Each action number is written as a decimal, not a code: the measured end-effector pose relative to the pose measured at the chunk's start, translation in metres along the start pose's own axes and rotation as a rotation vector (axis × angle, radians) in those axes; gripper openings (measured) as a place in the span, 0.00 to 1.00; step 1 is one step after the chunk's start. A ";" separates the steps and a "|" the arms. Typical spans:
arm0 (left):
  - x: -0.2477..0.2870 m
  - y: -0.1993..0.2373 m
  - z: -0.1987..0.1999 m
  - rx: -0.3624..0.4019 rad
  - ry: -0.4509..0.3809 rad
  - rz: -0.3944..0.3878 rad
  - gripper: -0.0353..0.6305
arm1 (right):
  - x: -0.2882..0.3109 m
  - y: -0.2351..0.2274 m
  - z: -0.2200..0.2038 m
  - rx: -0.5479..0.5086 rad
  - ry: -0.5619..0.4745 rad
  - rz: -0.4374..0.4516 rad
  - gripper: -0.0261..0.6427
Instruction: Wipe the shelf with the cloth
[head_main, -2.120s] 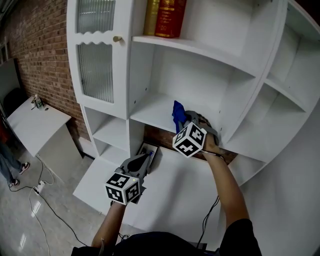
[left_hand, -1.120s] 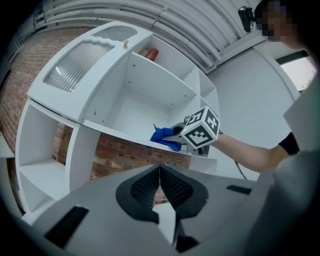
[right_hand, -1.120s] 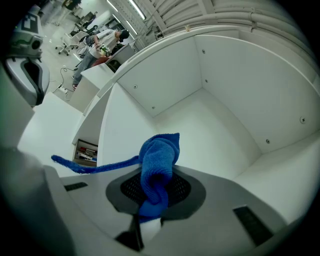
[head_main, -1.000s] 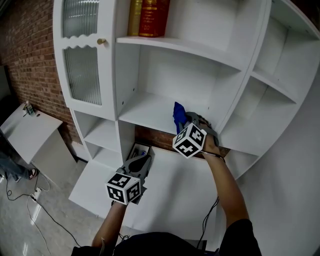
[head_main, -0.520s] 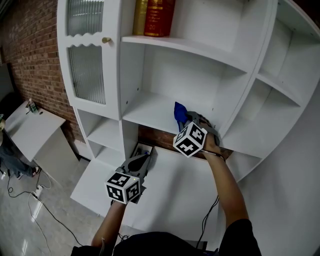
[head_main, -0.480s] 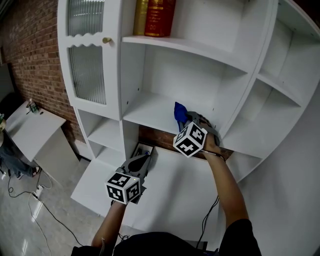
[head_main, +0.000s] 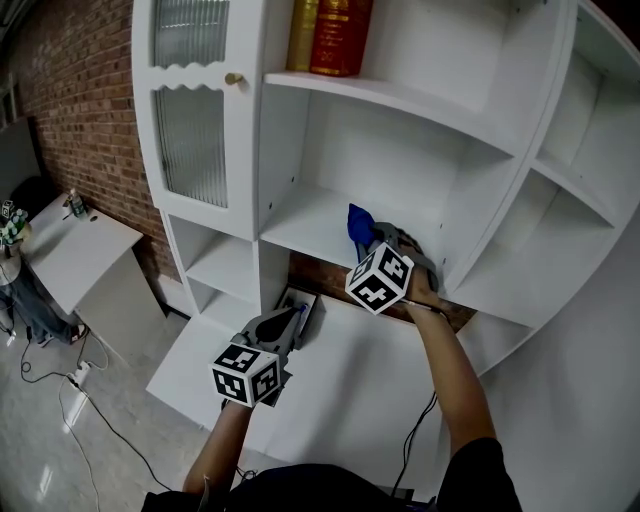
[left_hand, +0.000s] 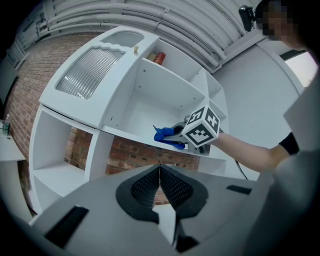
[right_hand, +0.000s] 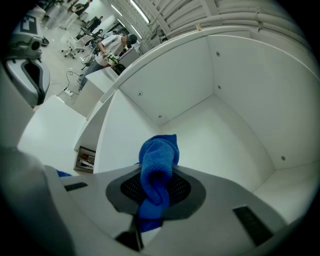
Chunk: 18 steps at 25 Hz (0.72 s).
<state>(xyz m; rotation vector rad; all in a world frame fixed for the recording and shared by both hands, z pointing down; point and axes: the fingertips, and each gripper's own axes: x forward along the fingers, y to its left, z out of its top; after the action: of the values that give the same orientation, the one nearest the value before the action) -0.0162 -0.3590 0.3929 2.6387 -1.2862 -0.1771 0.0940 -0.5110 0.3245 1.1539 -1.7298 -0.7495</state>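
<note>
Right gripper (head_main: 366, 236): fingers clenched on the blue cloth (right_hand: 158, 161), at the white shelf (head_main: 308, 218).
Left gripper (left_hand: 160, 174): fingers pressed together, empty, lower down, well apart.

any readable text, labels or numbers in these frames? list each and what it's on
No text can be read in any view.
Red book spine: gold print, too blurred to read.
Yellow book spine: print too blurred to read.
Marker cubes: black-and-white square patterns only, no letters or numbers.
Box below the shelf: labels too small to read.
</note>
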 end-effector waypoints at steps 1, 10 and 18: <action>-0.001 0.002 0.000 -0.001 0.000 0.005 0.08 | 0.001 0.001 0.003 -0.003 -0.004 0.002 0.14; -0.013 0.017 -0.002 -0.008 0.004 0.055 0.08 | 0.013 0.010 0.031 -0.032 -0.041 0.021 0.14; -0.029 0.030 -0.002 -0.017 -0.001 0.098 0.08 | 0.021 0.018 0.053 -0.050 -0.062 0.034 0.14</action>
<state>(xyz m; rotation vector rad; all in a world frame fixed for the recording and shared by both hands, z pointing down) -0.0566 -0.3545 0.4026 2.5546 -1.4040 -0.1745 0.0358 -0.5227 0.3253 1.0751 -1.7673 -0.8116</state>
